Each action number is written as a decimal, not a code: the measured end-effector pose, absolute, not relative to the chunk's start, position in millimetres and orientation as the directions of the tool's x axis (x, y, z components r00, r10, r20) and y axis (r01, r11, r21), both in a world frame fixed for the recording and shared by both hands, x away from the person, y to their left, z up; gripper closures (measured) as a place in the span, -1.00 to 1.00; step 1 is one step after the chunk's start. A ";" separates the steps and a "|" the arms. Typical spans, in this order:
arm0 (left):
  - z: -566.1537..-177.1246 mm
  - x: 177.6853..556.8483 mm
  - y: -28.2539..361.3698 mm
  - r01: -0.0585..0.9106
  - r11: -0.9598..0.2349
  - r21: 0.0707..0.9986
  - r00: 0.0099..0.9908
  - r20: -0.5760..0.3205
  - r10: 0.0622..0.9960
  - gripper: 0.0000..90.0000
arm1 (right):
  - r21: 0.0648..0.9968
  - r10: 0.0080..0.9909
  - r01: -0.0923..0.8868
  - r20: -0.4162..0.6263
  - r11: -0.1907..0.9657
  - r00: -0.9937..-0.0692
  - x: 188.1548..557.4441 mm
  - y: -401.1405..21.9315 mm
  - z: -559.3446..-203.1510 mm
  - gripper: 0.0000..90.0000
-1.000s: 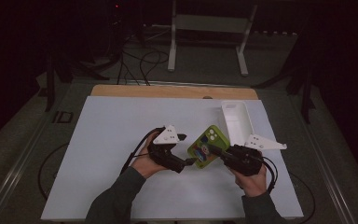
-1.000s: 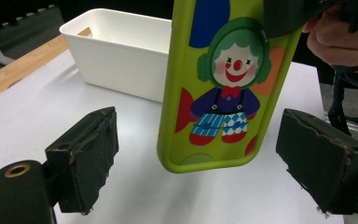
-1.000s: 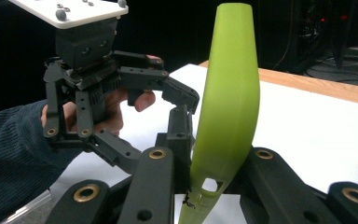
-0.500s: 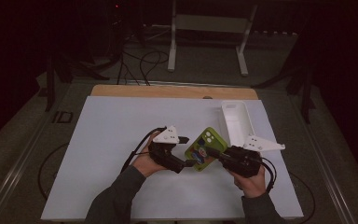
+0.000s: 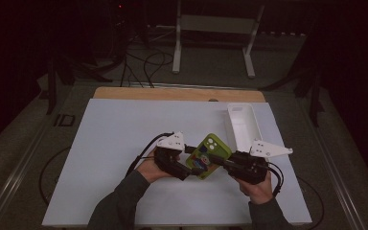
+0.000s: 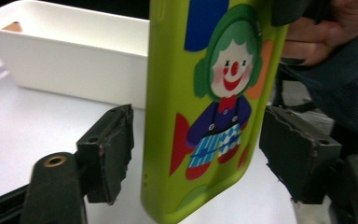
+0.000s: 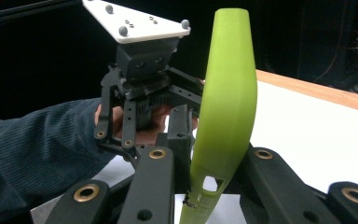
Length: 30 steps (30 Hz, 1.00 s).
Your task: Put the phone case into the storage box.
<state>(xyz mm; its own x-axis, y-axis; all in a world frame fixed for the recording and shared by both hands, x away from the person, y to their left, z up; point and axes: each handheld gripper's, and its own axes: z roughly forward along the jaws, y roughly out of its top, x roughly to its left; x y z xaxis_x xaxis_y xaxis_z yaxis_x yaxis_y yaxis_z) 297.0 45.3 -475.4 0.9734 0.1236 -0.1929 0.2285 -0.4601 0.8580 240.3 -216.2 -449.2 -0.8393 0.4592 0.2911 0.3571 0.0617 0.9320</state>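
Note:
A lime-green phone case point(image 5: 212, 149) with a clown picture point(image 6: 216, 112) is held up on edge above the table. My right gripper point(image 5: 216, 161) is shut on its lower end point(image 7: 214, 154). My left gripper point(image 5: 191, 164) reaches in from the other side, its jaws on either side of the case point(image 6: 196, 140). They have just been closing, and a gap still shows beside the left pad point(image 6: 114, 149). In the right gripper view, the left gripper's body point(image 7: 144, 70) sits just behind the case point(image 7: 227, 88).
A white rectangular tray point(image 5: 242, 125) stands close behind the case at the right point(image 6: 65, 60). The white table mat point(image 5: 115, 143) stretches out to the left. A wooden strip point(image 5: 172, 93) runs along the far edge, with dark floor and cables beyond.
Both hands stay where they were. The left gripper's jaws look a little narrower around the green case, which the right gripper still holds.

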 end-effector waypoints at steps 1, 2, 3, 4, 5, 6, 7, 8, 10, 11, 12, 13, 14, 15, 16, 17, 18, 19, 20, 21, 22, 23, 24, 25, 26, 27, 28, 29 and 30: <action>-475.8 296.7 44.8 0.226 -0.463 0.857 0.974 -0.194 0.116 -0.35 | 0.933 0.457 0.354 0.287 0.066 -0.842 240.3 -215.9 -448.9 0.76; -476.1 296.5 44.6 0.224 -0.466 0.856 0.974 -0.193 0.115 -0.29 | 0.934 0.449 0.351 0.287 0.066 -0.846 240.1 -215.5 -448.7 0.76; -476.6 296.3 44.3 0.222 -0.472 0.853 0.975 -0.192 0.113 -0.26 | 0.935 0.445 0.348 0.284 0.067 -0.849 240.0 -215.4 -448.5 0.76; -476.7 296.3 44.3 0.222 -0.472 0.853 0.975 -0.192 0.112 -0.18 | 0.936 0.444 0.347 0.284 0.066 -0.850 239.9 -214.9 -448.2 0.76; -476.7 296.3 44.3 0.222 -0.472 0.853 0.975 -0.192 0.112 -0.14 | 0.936 0.444 0.347 0.284 0.066 -0.850 239.9 -214.9 -448.2 0.76; -476.4 296.3 44.6 0.218 -0.473 0.854 0.976 -0.188 0.111 -0.14 | 0.936 0.443 0.345 0.282 0.066 -0.851 240.1 -214.9 -448.3 0.76; -476.1 296.1 44.8 0.215 -0.472 0.855 0.977 -0.183 0.113 -0.04 | 0.937 0.443 0.344 0.281 0.066 -0.851 240.6 -215.0 -448.5 0.76; -476.1 296.1 44.8 0.215 -0.472 0.855 0.977 -0.183 0.113 0.01 | 0.937 0.443 0.344 0.281 0.066 -0.851 240.6 -215.0 -448.5 0.76; -476.4 296.1 46.2 0.209 -0.478 0.853 0.978 -0.175 0.115 0.13 | 0.938 0.453 0.339 0.275 0.065 -0.848 241.6 -217.4 -448.7 0.76; -476.4 296.1 46.2 0.209 -0.478 0.853 0.978 -0.175 0.115 0.18 | 0.938 0.453 0.339 0.275 0.065 -0.848 241.6 -217.4 -448.7 0.76; -476.7 295.6 46.4 0.209 -0.476 0.854 0.978 -0.175 0.114 0.18 | 0.938 0.457 0.341 0.276 0.066 -0.846 241.8 -218.0 -448.9 0.76; -476.9 295.5 46.5 0.208 -0.476 0.855 0.978 -0.175 0.113 0.28 | 0.938 0.464 0.342 0.274 0.066 -0.842 242.3 -219.6 -449.2 0.75; -477.0 295.4 46.6 0.205 -0.477 0.854 0.979 -0.173 0.110 0.33 | 0.938 0.467 0.341 0.272 0.067 -0.841 242.3 -220.4 -449.2 0.75; -477.4 295.0 46.6 0.201 -0.477 0.856 0.980 -0.170 0.108 0.39 | 0.939 0.473 0.337 0.268 0.067 -0.839 242.4 -221.3 -449.3 0.74; -477.6 294.8 46.5 0.199 -0.477 0.856 0.980 -0.169 0.106 0.44 | 0.940 0.481 0.333 0.259 0.072 -0.837 242.4 -222.7 -449.3 0.74; -477.9 294.5 46.2 0.201 -0.480 0.854 0.980 -0.172 0.104 0.47 | 0.940 0.486 0.332 0.255 0.078 -0.836 242.3 -223.2 -449.2 0.74; -478.3 294.3 45.9 0.198 -0.484 0.853 0.980 -0.167 0.106 0.49 | 0.940 0.490 0.330 0.251 0.083 -0.835 242.0 -223.4 -449.2 0.73; -478.7 294.1 45.2 0.198 -0.484 0.852 0.980 -0.164 0.112 0.51 | 0.940 0.495 0.328 0.244 0.089 -0.834 241.6 -223.3 -449.1 0.73; -479.0 294.2 45.1 0.198 -0.485 0.852 0.980 -0.165 0.112 0.53 | 0.941 0.496 0.323 0.236 0.096 -0.836 241.4 -222.9 -449.2 0.73; -479.5 294.1 44.9 0.199 -0.485 0.852 0.980 -0.167 0.110 0.55 | 0.942 0.496 0.322 0.235 0.097 -0.836 241.2 -222.8 -449.4 0.71; -479.8 293.9 44.9 0.199 -0.484 0.852 0.980 -0.167 0.111 0.58 | 0.942 0.498 0.321 0.233 0.097 -0.835 241.1 -222.6 -449.5 0.66; -479.9 293.4 45.0 0.200 -0.483 0.853 0.980 -0.168 0.109 0.62 | 0.942 0.501 0.321 0.233 0.096 -0.833 241.2 -222.7 -449.7 0.61; -479.9 292.8 45.2 0.199 -0.481 0.854 0.980 -0.167 0.110 0.67 | 0.941 0.505 0.326 0.238 0.092 -0.829 241.7 -223.1 -450.1 0.54; -479.9 292.1 45.5 0.199 -0.479 0.855 0.980 -0.165 0.113 0.70 | 0.941 0.506 0.328 0.242 0.087 -0.828 242.1 -223.4 -450.5 0.50; -479.8 291.5 45.3 0.200 -0.477 0.856 0.980 -0.163 0.117 0.71 | 0.940 0.509 0.329 0.242 0.086 -0.826 242.7 -224.0 -451.0 0.45; -479.6 291.1 45.3 0.199 -0.475 0.857 0.980 -0.162 0.118 0.72 | 0.939 0.511 0.334 0.246 0.084 -0.823 242.8 -224.1 -451.2 0.40; -479.5 290.9 45.2 0.199 -0.472 0.859 0.980 -0.162 0.118 0.72 | 0.939 0.515 0.334 0.247 0.082 -0.821 243.0 -223.7 -451.6 0.36; -479.1 290.4 45.3 0.199 -0.470 0.860 0.980 -0.161 0.121 0.72 | 0.939 0.519 0.335 0.248 0.079 -0.818 243.0 -223.3 -451.8 0.31; -478.9 290.3 45.2 0.198 -0.470 0.861 0.980 -0.159 0.121 0.72 | 0.938 0.526 0.338 0.249 0.078 -0.813 243.4 -222.8 -452.4 0.25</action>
<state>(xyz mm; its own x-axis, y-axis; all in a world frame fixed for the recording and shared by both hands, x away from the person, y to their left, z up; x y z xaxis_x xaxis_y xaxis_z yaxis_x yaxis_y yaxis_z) 290.3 45.2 -478.9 0.9798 0.1212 -0.1589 0.1977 -0.4695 0.8605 243.4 -222.8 -452.4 -0.8133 0.5260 0.2488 0.3375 0.0782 0.9381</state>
